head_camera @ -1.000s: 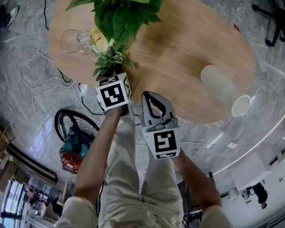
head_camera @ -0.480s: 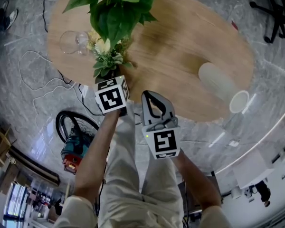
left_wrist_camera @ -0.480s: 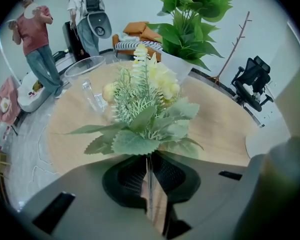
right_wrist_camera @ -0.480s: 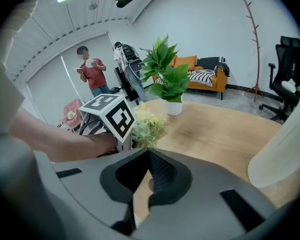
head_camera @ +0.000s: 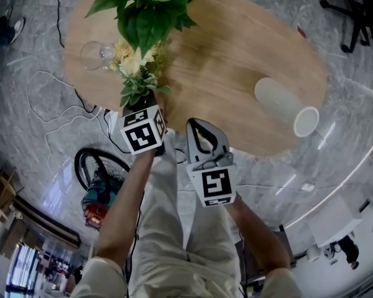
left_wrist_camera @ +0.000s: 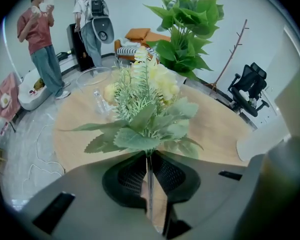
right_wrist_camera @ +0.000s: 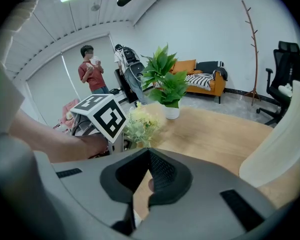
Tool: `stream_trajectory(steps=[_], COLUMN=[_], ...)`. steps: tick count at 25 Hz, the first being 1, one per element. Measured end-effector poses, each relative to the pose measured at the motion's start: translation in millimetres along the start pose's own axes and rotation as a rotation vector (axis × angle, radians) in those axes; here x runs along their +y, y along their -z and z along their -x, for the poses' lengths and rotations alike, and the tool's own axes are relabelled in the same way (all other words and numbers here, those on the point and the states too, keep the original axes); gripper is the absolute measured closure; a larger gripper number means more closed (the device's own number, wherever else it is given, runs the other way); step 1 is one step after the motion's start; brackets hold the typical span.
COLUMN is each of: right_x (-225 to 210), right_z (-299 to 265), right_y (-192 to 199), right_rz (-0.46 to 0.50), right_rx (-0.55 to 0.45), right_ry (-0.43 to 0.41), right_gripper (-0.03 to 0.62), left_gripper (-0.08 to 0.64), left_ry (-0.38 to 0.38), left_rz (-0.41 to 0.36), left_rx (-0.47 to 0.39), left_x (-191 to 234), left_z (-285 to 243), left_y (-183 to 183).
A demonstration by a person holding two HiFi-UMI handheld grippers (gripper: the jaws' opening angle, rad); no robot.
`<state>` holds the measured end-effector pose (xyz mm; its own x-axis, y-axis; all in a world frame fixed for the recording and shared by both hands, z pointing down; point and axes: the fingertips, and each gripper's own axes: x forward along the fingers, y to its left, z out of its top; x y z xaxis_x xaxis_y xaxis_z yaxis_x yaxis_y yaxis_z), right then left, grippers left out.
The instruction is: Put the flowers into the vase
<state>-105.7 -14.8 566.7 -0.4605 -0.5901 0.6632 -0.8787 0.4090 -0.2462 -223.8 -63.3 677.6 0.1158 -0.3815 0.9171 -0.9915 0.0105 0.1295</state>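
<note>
Flowers (head_camera: 137,73) at the near-left edge of the table (head_camera: 236,54), stem pinched in my left gripper (left_wrist_camera: 149,164), whose jaws have just been closing on it; white vase (head_camera: 285,104) lying on the table's right edge; my right gripper (right_wrist_camera: 149,156), jaws together and empty, at its near edge.

L gripper (left_wrist_camera: 149,176) jaws just closed, gripping flowers (left_wrist_camera: 146,109)

The head view looks steeply down from above onto the wooden counter (head_camera: 236,54). The left gripper view and the right gripper view sit low and close, facing across it. All three share the flowers (head_camera: 137,73) and the potted plant (head_camera: 146,8).
</note>
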Motion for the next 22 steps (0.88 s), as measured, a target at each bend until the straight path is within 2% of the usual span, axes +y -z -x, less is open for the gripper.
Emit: stream_trajectory(steps=[22], right_x=[6.5], right_z=[65.6], right_y=[-29.4], right_rz=[-0.026], right_rx=[-0.065], right_ry=[0.038], right_gripper=[0.588], left_gripper=[0.512], left_ry=[0.039], left_rz=[-0.001], left_rx=[-0.092], left_x=[-23.1], left_z=[95.4], left_y=[-7.8])
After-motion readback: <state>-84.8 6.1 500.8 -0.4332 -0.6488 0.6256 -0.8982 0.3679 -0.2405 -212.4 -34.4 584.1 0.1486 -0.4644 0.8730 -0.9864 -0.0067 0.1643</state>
